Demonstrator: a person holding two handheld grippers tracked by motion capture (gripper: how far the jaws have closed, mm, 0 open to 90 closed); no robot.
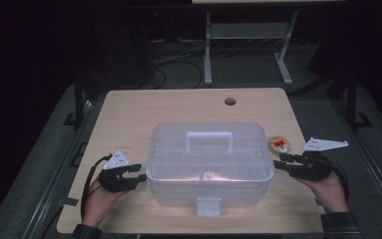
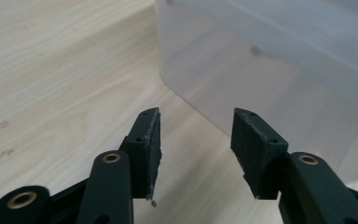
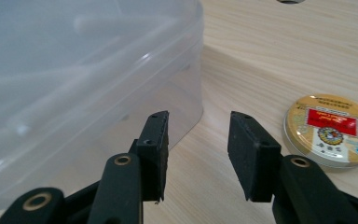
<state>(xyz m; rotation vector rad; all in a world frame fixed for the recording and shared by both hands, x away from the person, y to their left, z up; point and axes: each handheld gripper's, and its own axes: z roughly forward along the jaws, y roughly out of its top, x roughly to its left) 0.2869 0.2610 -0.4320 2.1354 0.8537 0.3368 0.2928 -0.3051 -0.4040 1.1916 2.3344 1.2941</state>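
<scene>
Spanning the tabletop left to right, a translucent plastic storage box sits centred, handle parallel to its long side, latch facing the person. Left tongs and right tongs flank it, both spread, empty. A round tin shows its red label in the right gripper view.
</scene>
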